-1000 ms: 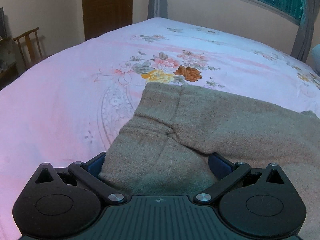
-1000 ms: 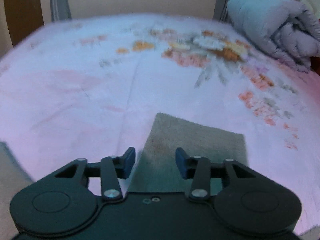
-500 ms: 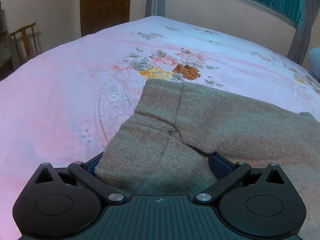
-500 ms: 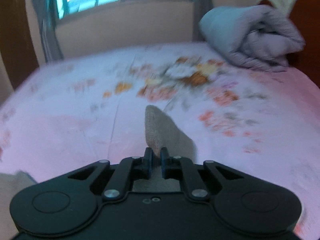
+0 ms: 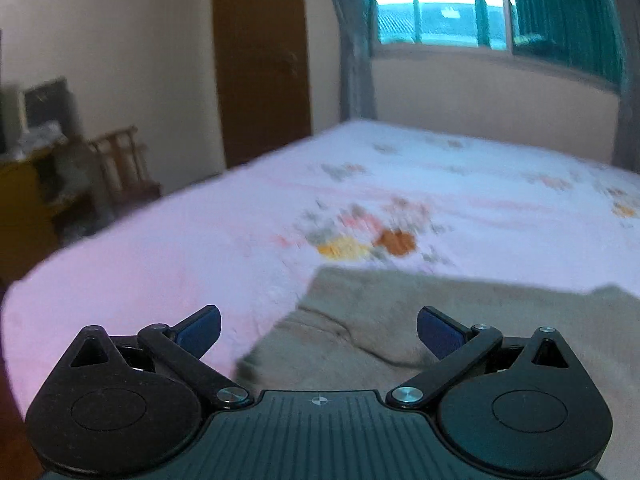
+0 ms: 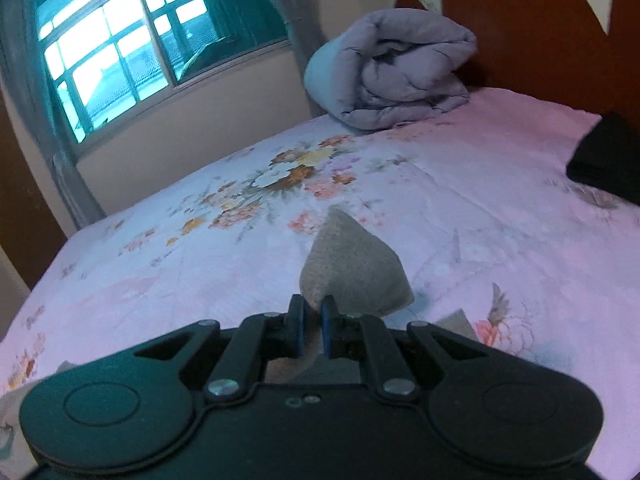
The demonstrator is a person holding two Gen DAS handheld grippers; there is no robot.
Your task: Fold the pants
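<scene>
- Left wrist view: a bedroom with a brown door point(image 5: 262, 60), a window point(image 5: 444, 12) with teal curtains, and a wooden chair point(image 5: 122, 164) by the left wall; the picture is blurred.
- The bed point(image 5: 160, 248) has a pale pink floral sheet.
- The grey-brown pants point(image 5: 460, 320) lie on the near right part of the sheet, their long side running to the right.
- The left gripper point(image 5: 319, 330) hangs above them, jaws wide apart, holding nothing.
- Right wrist view: a rolled grey quilt point(image 6: 396, 76) lies at the headboard point(image 6: 540, 28); a dark cloth point(image 6: 608, 156) lies at the right edge.
- The right gripper point(image 6: 313, 316) is closed on a pants corner point(image 6: 352, 264), which stands up from the jaws as a pointed fold.
</scene>
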